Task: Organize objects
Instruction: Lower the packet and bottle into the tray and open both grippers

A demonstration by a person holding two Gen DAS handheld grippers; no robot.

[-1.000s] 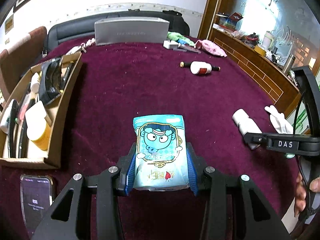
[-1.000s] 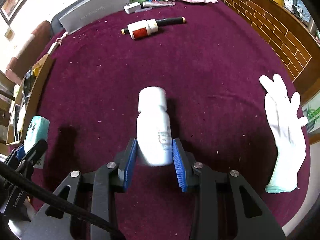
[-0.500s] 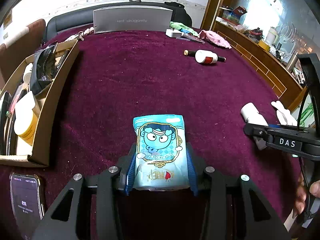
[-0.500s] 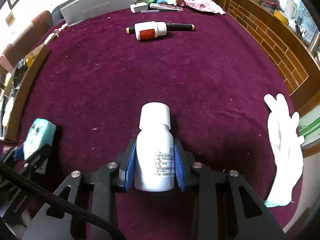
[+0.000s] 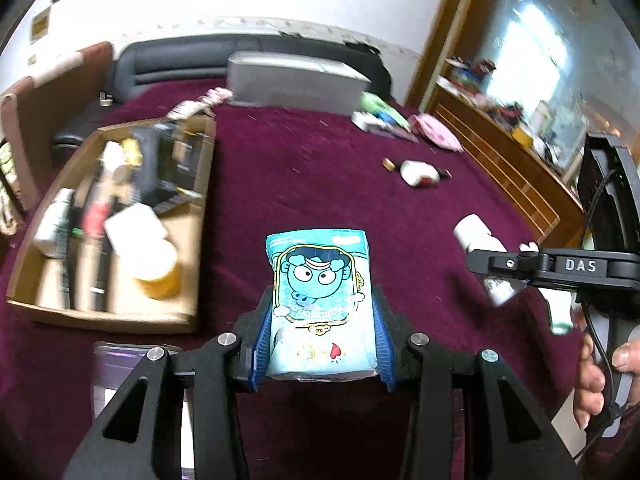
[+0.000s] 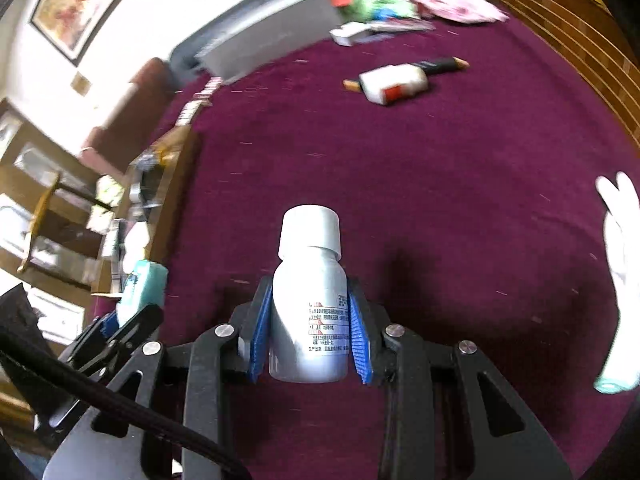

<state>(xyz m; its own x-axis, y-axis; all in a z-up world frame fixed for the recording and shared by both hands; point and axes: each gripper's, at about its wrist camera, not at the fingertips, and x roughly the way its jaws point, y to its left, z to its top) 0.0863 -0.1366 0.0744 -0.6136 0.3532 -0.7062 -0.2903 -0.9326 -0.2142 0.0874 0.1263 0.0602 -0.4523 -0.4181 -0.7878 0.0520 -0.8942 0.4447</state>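
My left gripper [image 5: 320,336] is shut on a light-blue tissue pack [image 5: 318,300] with a cartoon face, held above the maroon table [image 5: 320,184]. My right gripper [image 6: 308,332] is shut on a white pill bottle [image 6: 310,300], cap pointing forward, lifted off the table. The bottle also shows in the left wrist view [image 5: 480,248], and the tissue pack in the right wrist view [image 6: 140,288]. An open cardboard box [image 5: 204,200] holding several items lies to the left of the tissue pack.
A phone [image 5: 120,376] lies in front of the box. A white bottle with a red label [image 6: 394,84] and a dark pen [image 6: 438,65] lie mid-table. A grey case [image 5: 292,84] and small items are at the back. A white glove [image 6: 620,264] lies right.
Both grippers have lifted and swung left with their objects. The cardboard box now looms larger and nearer in the left wrist view. The white bottle was tilted a second ago and now sits straight between the jaws.
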